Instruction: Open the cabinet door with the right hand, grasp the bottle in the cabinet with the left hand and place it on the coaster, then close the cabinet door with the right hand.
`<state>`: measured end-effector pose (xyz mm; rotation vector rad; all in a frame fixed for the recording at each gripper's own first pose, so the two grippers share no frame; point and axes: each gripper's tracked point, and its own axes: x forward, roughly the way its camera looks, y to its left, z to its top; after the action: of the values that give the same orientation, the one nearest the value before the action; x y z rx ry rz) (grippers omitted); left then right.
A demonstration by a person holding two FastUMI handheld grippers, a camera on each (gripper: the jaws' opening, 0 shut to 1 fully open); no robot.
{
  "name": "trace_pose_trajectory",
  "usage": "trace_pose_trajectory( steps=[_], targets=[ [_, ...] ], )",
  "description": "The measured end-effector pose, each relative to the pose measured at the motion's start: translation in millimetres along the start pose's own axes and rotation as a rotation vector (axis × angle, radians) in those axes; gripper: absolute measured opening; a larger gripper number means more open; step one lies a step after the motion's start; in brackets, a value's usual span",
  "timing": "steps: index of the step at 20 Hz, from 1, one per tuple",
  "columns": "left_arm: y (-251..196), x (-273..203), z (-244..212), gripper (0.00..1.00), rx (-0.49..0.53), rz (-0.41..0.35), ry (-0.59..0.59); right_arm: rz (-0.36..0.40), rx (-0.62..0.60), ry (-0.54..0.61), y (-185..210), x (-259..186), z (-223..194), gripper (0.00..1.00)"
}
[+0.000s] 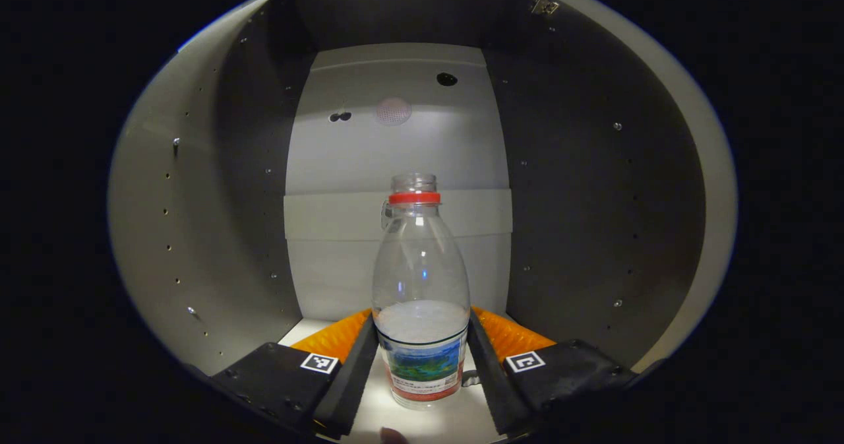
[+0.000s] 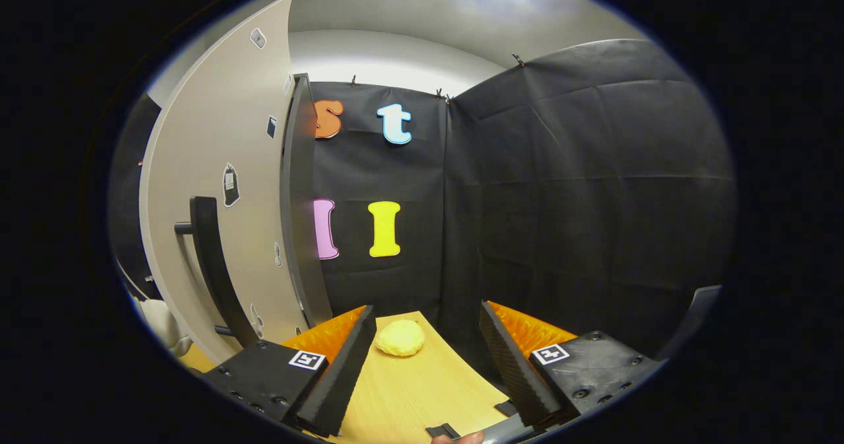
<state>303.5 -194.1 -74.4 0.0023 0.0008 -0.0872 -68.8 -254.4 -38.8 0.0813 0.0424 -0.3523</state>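
A clear plastic bottle (image 1: 421, 279) with a red neck ring, no cap and a colourful label stands upright on the white floor of the cabinet (image 1: 231, 233), holding a little water. My left gripper (image 1: 422, 338) reaches inside the cabinet, and both fingers press on the bottle's lower sides at the label. In the right gripper view the cabinet door (image 2: 217, 167) stands swung open at the left, its black bar handle (image 2: 212, 266) facing me. My right gripper (image 2: 427, 318) is open with nothing in it, over a wooden table (image 2: 422, 391). A pale yellow round coaster (image 2: 399, 337) lies just beyond the fingertips.
The cabinet's dark side walls (image 1: 593, 200) close in on both sides of the bottle, and a pale back panel (image 1: 395, 154) stands behind it. Black cloth walls (image 2: 580, 200) bound the table at the back and right. The open door's edge stands left of the coaster.
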Motion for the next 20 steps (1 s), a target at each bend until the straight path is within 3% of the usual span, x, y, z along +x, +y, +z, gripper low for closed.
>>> trace_pose_trajectory(
  steps=[9, 15, 20],
  targets=[
    [15.0, -87.6, 45.3, 0.77, -0.023, -0.069, -0.059, 0.049, 0.003, -0.029, 21.3, -5.2, 8.2, 0.98],
    [57.7, -175.0, 58.6, 0.77, -0.029, -0.066, -0.091, 0.070, 0.010, -0.042, 31.5, -13.2, 13.4, 0.98],
    [96.7, -235.8, 51.1, 0.77, 0.025, -0.047, -0.115, 0.077, 0.008, -0.041, 39.5, -18.2, 13.2, 0.98]
  ],
)
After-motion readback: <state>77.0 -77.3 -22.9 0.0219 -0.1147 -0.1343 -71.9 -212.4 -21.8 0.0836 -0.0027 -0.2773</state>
